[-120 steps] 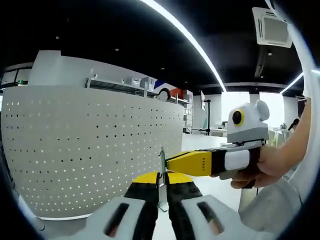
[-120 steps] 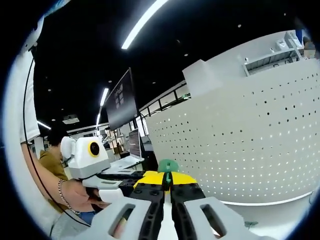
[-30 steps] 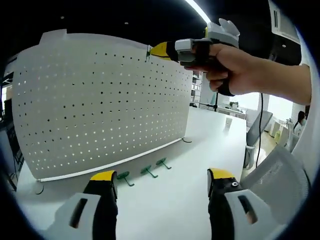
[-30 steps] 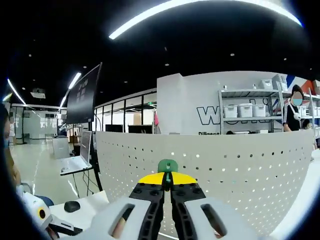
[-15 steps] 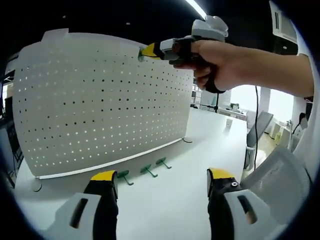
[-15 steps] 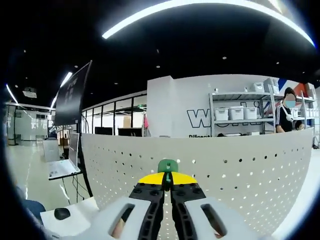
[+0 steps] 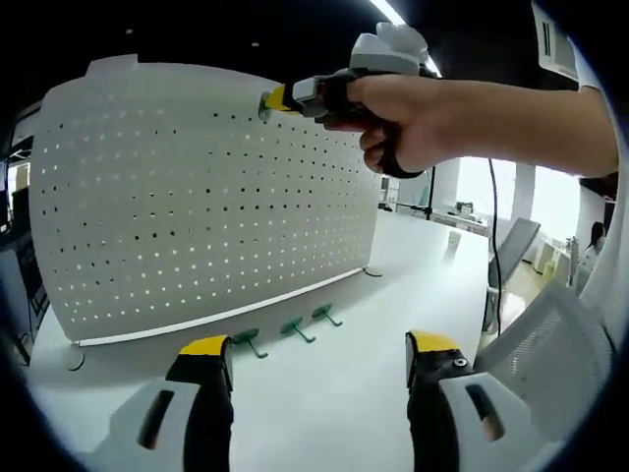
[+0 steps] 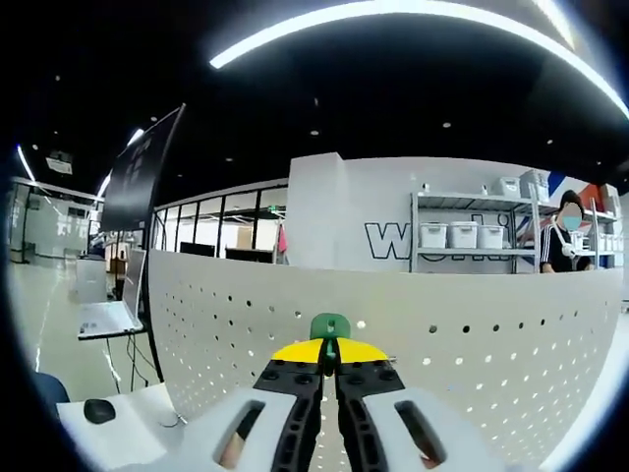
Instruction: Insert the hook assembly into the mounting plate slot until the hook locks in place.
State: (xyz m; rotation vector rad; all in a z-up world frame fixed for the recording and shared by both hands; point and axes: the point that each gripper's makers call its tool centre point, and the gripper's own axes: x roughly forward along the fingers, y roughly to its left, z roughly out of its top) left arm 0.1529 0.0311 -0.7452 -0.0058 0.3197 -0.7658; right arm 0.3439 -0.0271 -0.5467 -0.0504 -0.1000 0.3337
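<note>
Hook (image 8: 329, 325), small, green and stiff-looking, sits pinched between the right gripper (image 8: 329, 356)'s closed jaws, held near the top edge of the pegboard (image 7: 197, 197). Probably light; grip its flat base. Left gripper (image 7: 319, 346) hangs open, empty. Three spare hooks (image 7: 285, 332) lie along the board's foot, clear of the way.

Matt white perforated pegboard (image 7: 197, 206); smooth white table (image 7: 324, 393).

The pegboard (image 7: 206, 197) is white, dotted all over with a regular grid of small dark holes, and three green hooks (image 7: 285, 334) lie on the white table (image 7: 324, 413) at its foot. Both grippers carry yellow tips on black jaws with pale grey bodies, and the green hook (image 8: 329, 325) shows at twelve o'clock above the right gripper (image 8: 329, 356) tips.
</note>
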